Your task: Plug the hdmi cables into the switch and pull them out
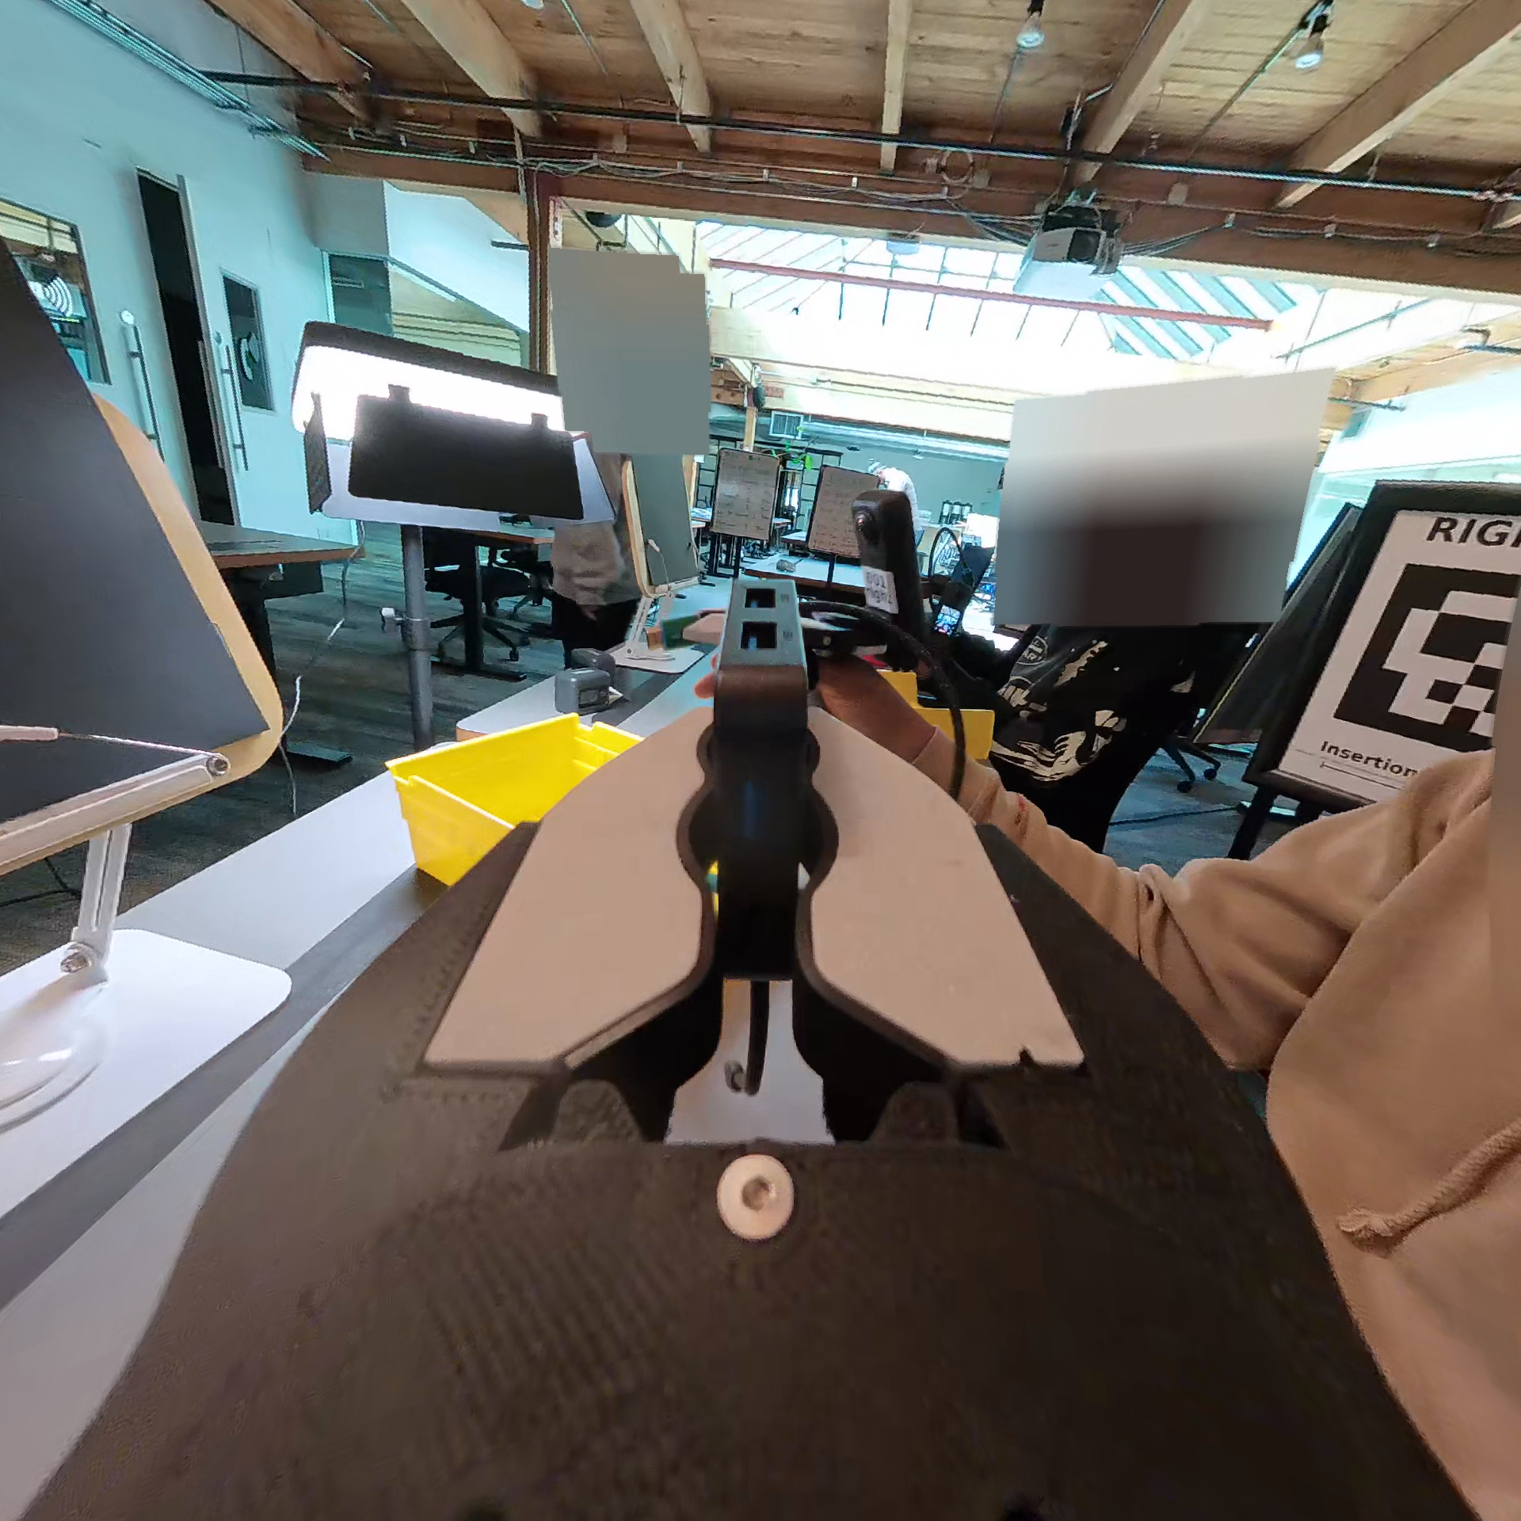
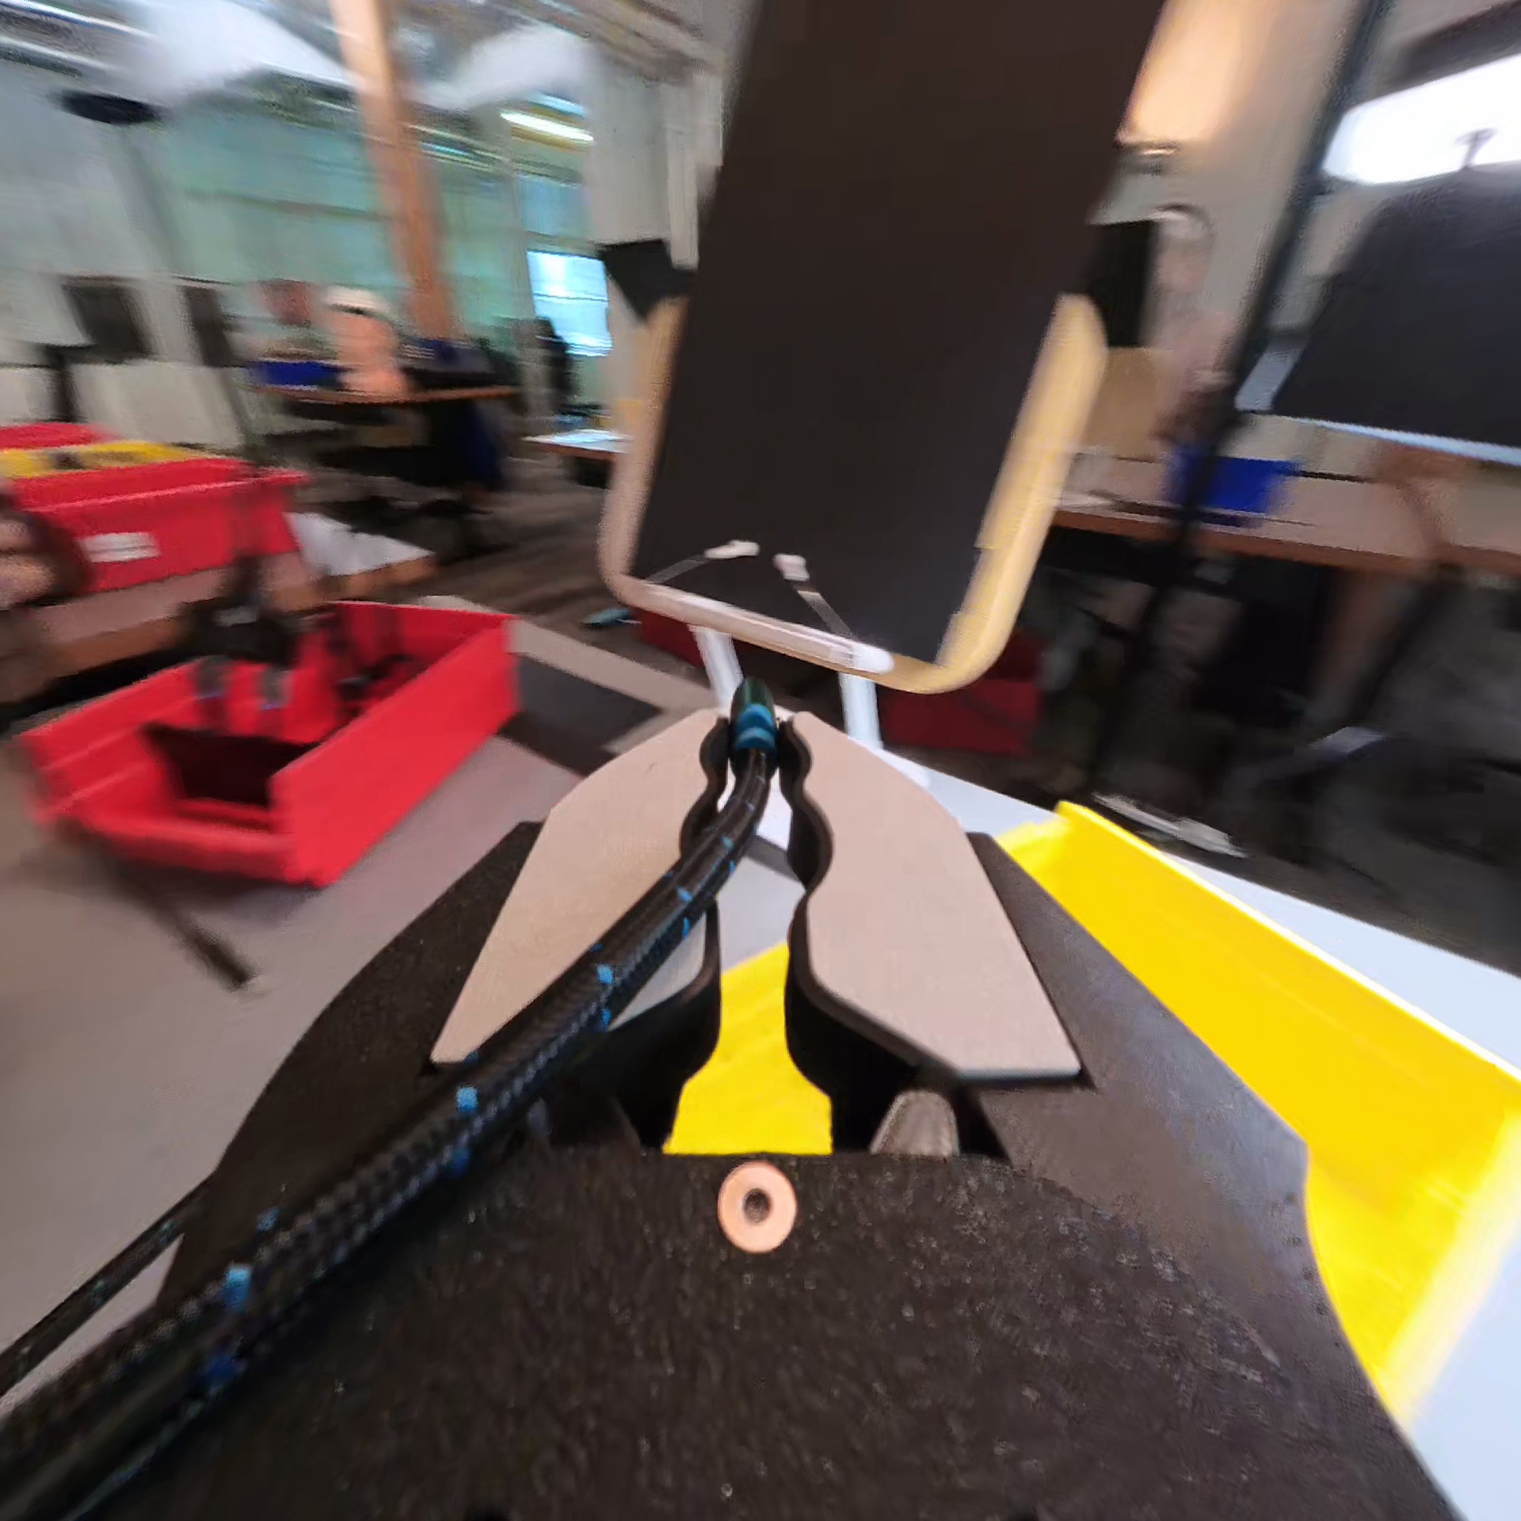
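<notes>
- Between the jaws of the left gripper, the black switch stands on end, clamped around its lower body, two empty ports facing the camera above the tips.
- It looks light, rigid and smooth, so a squeeze on its flat sides should resist the push of plugging.
- The right gripper pinches the hdmi cable at its blue collar; the plug pokes past the tips.
- The braided cord looks limp, so the stiff plug end seems the right hold.

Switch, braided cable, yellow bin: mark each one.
switch (image 1: 759,650), left wrist view, end face with two ports
braided cable (image 2: 658,922), right wrist view, stretch between the claw's fingers
yellow bin (image 1: 486,790), left wrist view, front wall
</notes>
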A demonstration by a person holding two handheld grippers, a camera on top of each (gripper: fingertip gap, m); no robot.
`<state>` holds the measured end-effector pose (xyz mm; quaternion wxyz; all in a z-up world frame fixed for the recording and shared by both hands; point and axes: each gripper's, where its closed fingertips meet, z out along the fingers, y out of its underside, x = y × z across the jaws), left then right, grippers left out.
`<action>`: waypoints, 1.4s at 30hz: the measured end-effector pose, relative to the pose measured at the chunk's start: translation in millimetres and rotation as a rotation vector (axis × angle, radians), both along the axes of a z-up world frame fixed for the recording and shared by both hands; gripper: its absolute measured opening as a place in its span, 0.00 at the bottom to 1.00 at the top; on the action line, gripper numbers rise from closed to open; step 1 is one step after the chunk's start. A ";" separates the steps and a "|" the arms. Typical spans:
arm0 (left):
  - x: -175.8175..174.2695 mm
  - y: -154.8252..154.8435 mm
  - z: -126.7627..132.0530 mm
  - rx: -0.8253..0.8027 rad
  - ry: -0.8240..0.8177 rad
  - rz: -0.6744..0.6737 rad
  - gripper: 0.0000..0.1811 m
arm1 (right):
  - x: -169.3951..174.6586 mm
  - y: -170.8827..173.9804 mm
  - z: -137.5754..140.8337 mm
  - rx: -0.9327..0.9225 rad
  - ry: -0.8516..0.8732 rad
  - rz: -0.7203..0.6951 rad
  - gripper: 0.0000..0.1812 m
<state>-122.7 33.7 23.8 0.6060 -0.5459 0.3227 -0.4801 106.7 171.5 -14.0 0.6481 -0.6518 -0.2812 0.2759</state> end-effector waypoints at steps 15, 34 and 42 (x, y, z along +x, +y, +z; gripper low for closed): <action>21.1 14.7 -32.2 -0.069 0.088 -0.008 0.08 | 102.9 54.4 -126.1 -0.288 -0.883 -0.615 0.06; 45.3 22.4 -69.8 -0.137 0.234 -0.030 0.08 | -71.2 -59.4 -8.2 0.045 -0.246 0.270 0.22; 87.0 6.7 -104.7 -0.111 0.436 -0.097 0.08 | -151.6 -134.6 -35.4 0.037 -0.288 0.708 0.24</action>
